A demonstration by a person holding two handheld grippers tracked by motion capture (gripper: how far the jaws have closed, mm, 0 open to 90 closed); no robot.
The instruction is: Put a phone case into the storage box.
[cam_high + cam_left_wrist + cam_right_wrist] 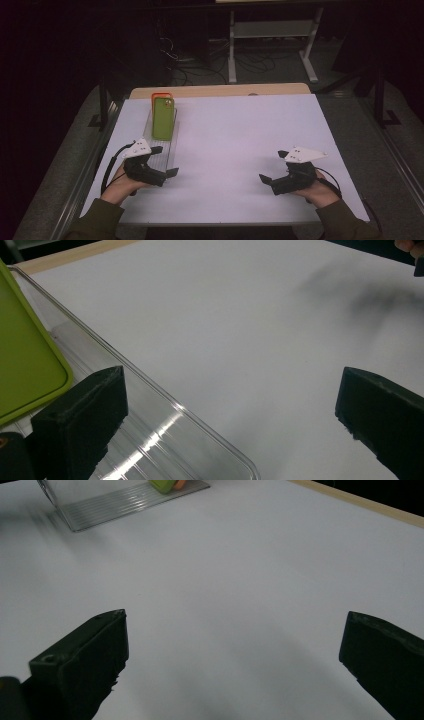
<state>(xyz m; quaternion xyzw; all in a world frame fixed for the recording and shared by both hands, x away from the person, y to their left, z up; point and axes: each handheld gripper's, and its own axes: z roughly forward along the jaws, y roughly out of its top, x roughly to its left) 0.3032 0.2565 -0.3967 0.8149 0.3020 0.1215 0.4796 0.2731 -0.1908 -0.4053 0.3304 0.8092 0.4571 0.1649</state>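
Dark floor with cables and a white shelf frame lies beyond the white tabletop (235,140), whose far edge shows a strip of bare wood. On its left side stands a clear plastic tray (165,152) with a ribbed floor, long and narrow, and in its far half two phone cases stand tilted: a green phone case (163,118) in front, an orange phone case (161,95) just behind it (no brand or writing can be read on either). The left hand-held gripper (166,161) is at the tray's near end, jaws spread wide, one over the tray and one over the tabletop, holding nothing. The right hand-held gripper (272,166) is well apart over bare tabletop, jaws likewise wide and empty.
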